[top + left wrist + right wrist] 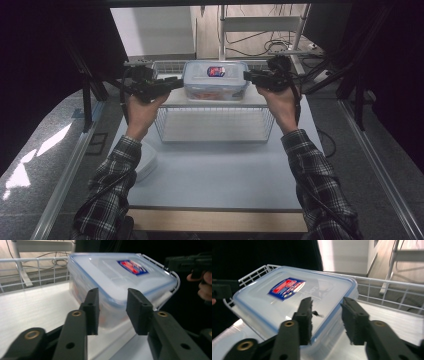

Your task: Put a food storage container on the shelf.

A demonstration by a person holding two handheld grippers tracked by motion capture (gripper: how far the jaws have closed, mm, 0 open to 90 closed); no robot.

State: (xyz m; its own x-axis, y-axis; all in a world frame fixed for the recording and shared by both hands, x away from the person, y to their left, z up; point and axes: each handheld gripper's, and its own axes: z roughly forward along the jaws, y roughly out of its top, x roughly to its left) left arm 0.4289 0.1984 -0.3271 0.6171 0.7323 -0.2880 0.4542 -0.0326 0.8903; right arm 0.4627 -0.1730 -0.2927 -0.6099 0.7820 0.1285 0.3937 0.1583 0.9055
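A clear plastic food box with a blue-rimmed lid and a red and blue label rests on the white top of a wire rack at the far middle of the table. My left gripper reaches its left end and my right gripper its right end, both held level. In the left gripper view the box has a near corner between the jaws of the left gripper. In the right gripper view a corner of the box lies between the jaws of the right gripper, with a gap beside the right jaw.
The rack stands on a pale blue table with a wooden front edge. A white rounded lid-like object lies at the table's left edge under my left forearm. White wire railing borders the rack's top. Dark frame posts flank the table.
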